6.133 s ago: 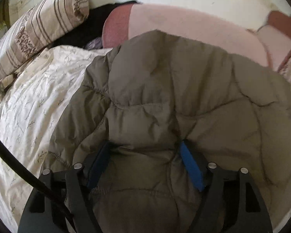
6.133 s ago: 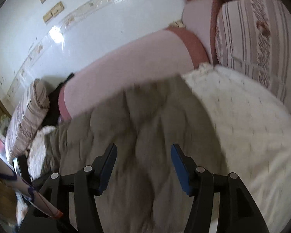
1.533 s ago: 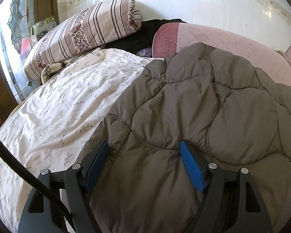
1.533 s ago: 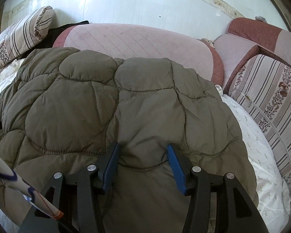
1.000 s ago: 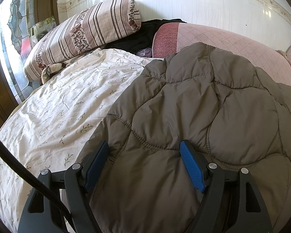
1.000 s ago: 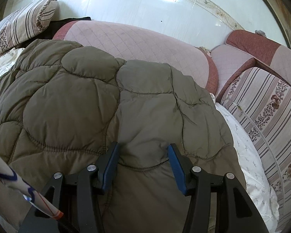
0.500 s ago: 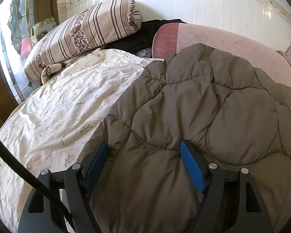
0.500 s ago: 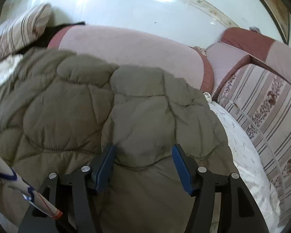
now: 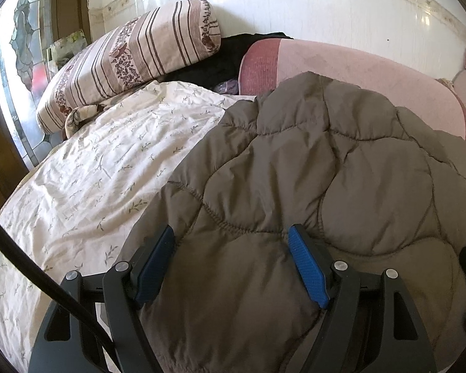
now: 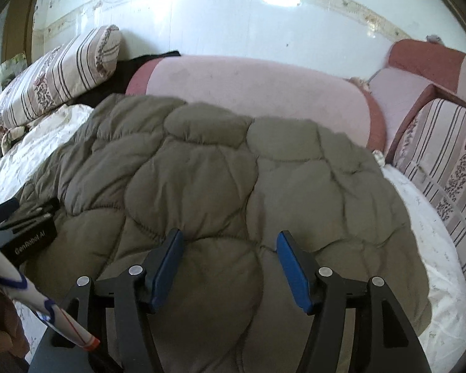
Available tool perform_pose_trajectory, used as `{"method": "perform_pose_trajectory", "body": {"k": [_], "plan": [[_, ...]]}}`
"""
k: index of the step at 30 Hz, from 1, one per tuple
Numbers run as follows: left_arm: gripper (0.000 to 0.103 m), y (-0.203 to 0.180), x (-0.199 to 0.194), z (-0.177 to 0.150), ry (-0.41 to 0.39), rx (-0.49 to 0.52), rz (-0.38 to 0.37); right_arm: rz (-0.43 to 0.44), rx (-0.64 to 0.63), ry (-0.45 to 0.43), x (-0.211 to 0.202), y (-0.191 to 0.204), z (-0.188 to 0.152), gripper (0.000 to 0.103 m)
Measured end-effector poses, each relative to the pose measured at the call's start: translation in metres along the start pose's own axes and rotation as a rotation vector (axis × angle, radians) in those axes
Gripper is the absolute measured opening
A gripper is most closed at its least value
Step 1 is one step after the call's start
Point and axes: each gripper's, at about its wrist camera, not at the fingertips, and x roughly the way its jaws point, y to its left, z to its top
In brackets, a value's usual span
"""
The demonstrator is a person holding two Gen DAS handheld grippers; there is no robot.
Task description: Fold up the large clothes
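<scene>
An olive quilted puffer jacket (image 9: 310,186) lies folded on a bed with a white floral sheet (image 9: 93,180); it also shows in the right wrist view (image 10: 217,180). My left gripper (image 9: 230,236) is open, its blue pads (image 9: 307,267) spread over the jacket's near left edge. My right gripper (image 10: 228,239) is open above the jacket's near edge, holding nothing. The left gripper's body (image 10: 25,236) shows at the left of the right wrist view.
A pink bolster cushion (image 10: 258,93) lies behind the jacket against the white wall. A striped pillow (image 9: 130,62) lies at the far left, dark clothing (image 9: 226,59) beside it. A striped cushion (image 10: 444,161) stands at the right. The sheet (image 10: 435,248) is bare right of the jacket.
My right gripper has pulled back and lifted off the jacket, so more of the bed shows. My left gripper has barely moved. Both stay open.
</scene>
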Motion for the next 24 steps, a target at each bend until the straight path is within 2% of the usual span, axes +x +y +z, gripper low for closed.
{"method": "perform_pose_trajectory", "body": {"k": [6, 10, 12, 15, 21, 24], "plan": [[0.076, 0.000, 0.002, 0.000, 0.012, 0.005, 0.000, 0.033, 0.023, 0.044, 0.009, -0.005, -0.002, 0.067], [0.076, 0.004, -0.003, 0.002, 0.023, -0.009, -0.016, 0.047, 0.081, 0.012, -0.007, -0.019, 0.002, 0.067], [0.075, 0.007, -0.007, 0.003, 0.025, -0.021, -0.025, 0.031, 0.115, -0.026, -0.018, -0.032, 0.005, 0.067], [0.076, 0.009, -0.012, 0.002, 0.026, -0.021, -0.026, -0.002, 0.147, -0.029, -0.026, -0.048, 0.006, 0.067], [0.075, 0.019, -0.023, 0.002, 0.028, -0.030, -0.024, -0.068, 0.219, 0.014, -0.032, -0.080, 0.000, 0.067], [0.076, 0.025, -0.022, 0.002, 0.058, -0.033, -0.036, -0.086, 0.258, 0.076, -0.026, -0.095, -0.007, 0.067]]}}
